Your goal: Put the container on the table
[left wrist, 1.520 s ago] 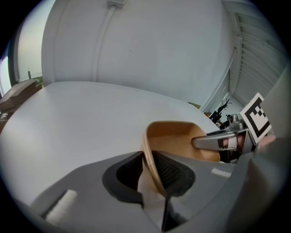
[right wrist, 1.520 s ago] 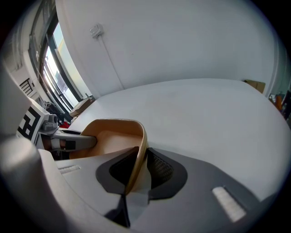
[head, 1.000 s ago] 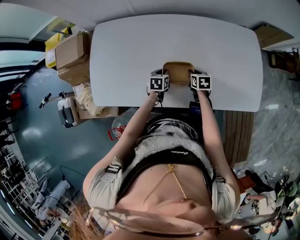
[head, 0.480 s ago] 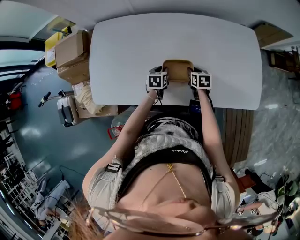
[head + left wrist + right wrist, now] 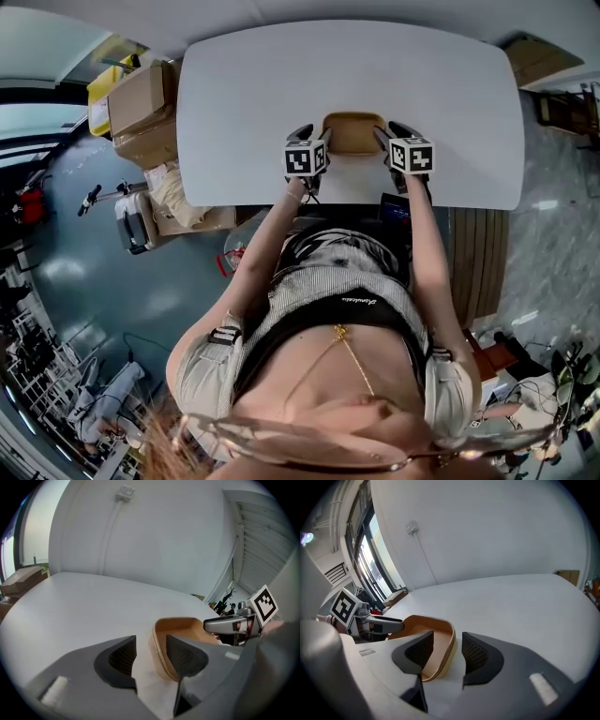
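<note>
Cardboard boxes (image 5: pixel 141 98) are stacked on the floor at 9 o'clock from the white table (image 5: pixel 347 66), with a grey case (image 5: pixel 134 223) at their 6 o'clock. A tan, open-topped container (image 5: pixel 352 131) with rounded corners rests flat on the table. It sits near the table's 6 o'clock edge, straight ahead of the person.

The left gripper (image 5: pixel 306 139) is at the container's 9 o'clock, and its marker cube (image 5: pixel 307 157) faces up. In the left gripper view its jaws stand apart and straddle the container's left wall. One jaw is outside, with bare table showing between it and the rim. The other is inside, just beside the wall, and the wall is not pinched.

The right gripper (image 5: pixel 398 134) is at the container's 3 o'clock, and its cube (image 5: pixel 411 155) also faces up. In the right gripper view its jaws are likewise parted across the right wall. One is inside the container and one outside, with a gap showing between the outer jaw and the rim. Each gripper view shows the other gripper across the container.
</note>
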